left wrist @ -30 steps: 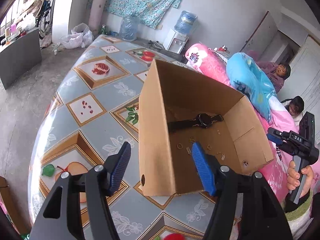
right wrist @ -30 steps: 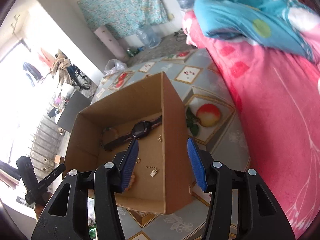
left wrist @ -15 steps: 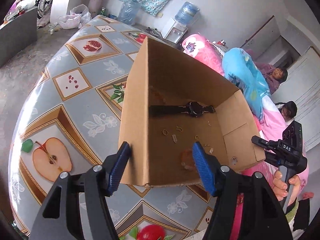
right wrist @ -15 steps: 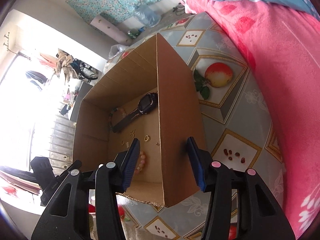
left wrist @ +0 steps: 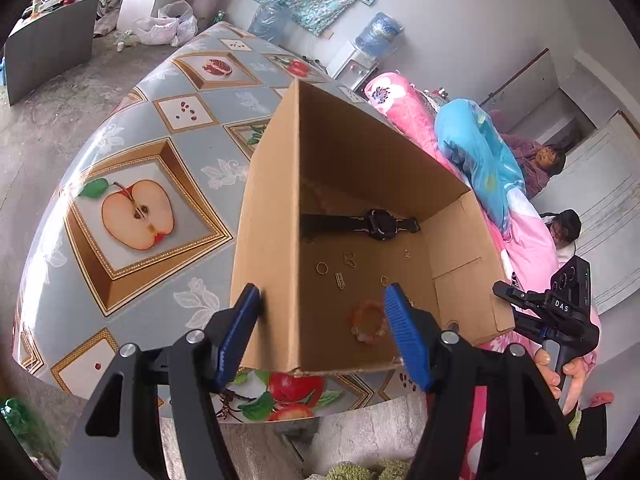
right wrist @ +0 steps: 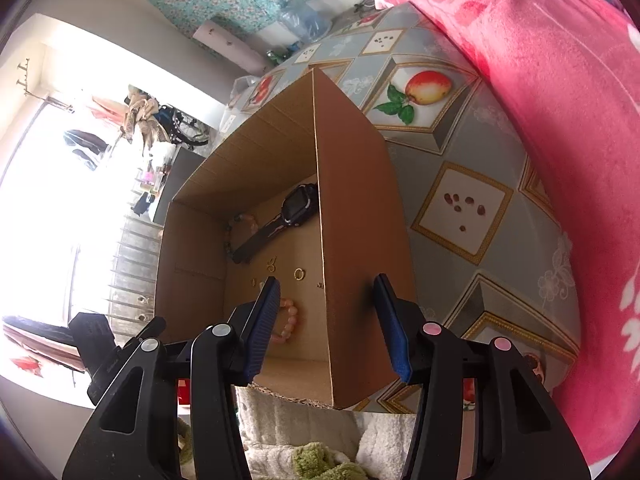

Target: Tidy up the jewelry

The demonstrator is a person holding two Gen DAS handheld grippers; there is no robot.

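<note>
Between the blue pads of the left gripper (left wrist: 322,334) the near left corner of the cardboard box (left wrist: 268,240) is straddled: one pad is set outside the left wall, the other hangs inside over the floor, and no pad is seen pressing, so the jaws are judged released and nothing is carried. The right gripper (right wrist: 326,320) is likewise spread across the box's right wall, one finger inside, one outside, apparently so that the box can be steadied or the jewelry reached from both sides. Just ahead of the inner pad a pink bead bracelet (left wrist: 368,322) is lying on the box floor; further ahead small gold rings (left wrist: 322,268) are scattered, and beyond them a black watch (left wrist: 382,224) is laid across the far end. A second bead bracelet (right wrist: 236,226) beside the watch strap is shown clearly only by the right wrist view. The fruit-patterned surface (left wrist: 132,216) left of the box and the hand (left wrist: 566,376) gripping the other tool are shown only by the left wrist view.
</note>
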